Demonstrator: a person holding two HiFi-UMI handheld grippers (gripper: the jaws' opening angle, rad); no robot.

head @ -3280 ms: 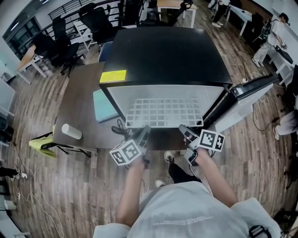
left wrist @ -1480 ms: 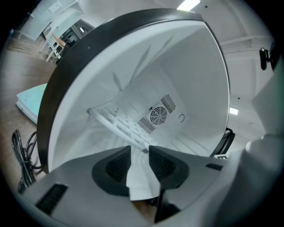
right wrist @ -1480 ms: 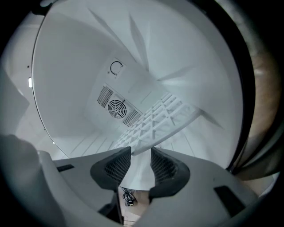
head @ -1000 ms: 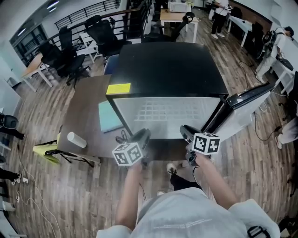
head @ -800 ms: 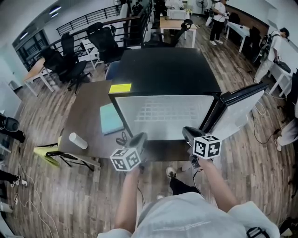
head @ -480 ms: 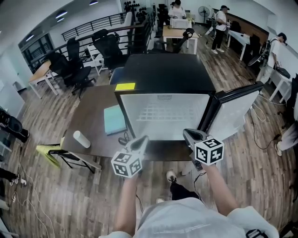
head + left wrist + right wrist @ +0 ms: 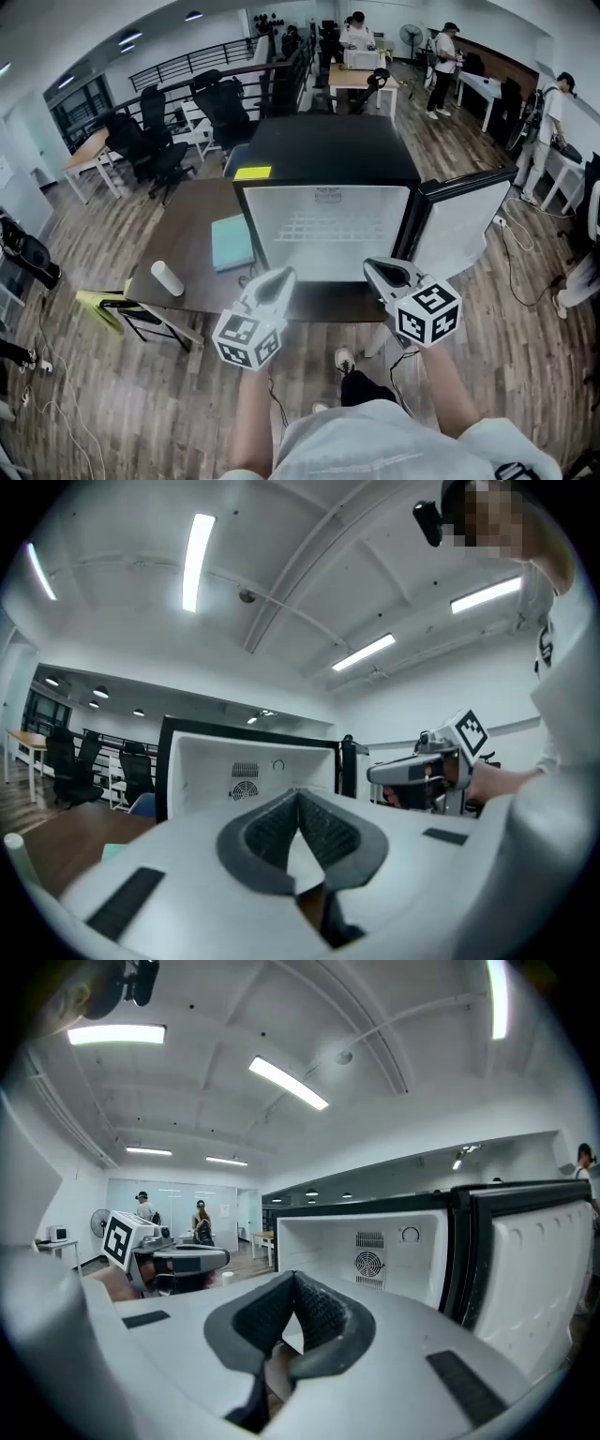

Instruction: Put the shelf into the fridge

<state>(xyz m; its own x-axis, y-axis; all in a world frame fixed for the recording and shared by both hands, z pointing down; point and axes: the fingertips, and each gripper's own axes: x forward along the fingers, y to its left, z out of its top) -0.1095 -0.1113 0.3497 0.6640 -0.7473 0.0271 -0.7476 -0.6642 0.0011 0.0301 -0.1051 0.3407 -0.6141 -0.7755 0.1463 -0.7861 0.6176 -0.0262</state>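
The black fridge [image 7: 328, 141] stands with its door [image 7: 457, 223] open, and the shelf [image 7: 328, 228], a white wire grid, lies level inside its white cavity. A yellow sticker [image 7: 251, 172] sits on the fridge top, its print too small to read. The left gripper [image 7: 277, 276] and right gripper [image 7: 376, 268] hang before the opening, clear of the shelf, each with jaws pressed together on nothing.

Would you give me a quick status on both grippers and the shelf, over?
Grippers: left gripper and right gripper shut, empty, outside the fridge. The shelf lies inside. The door stands open; nothing blocking.
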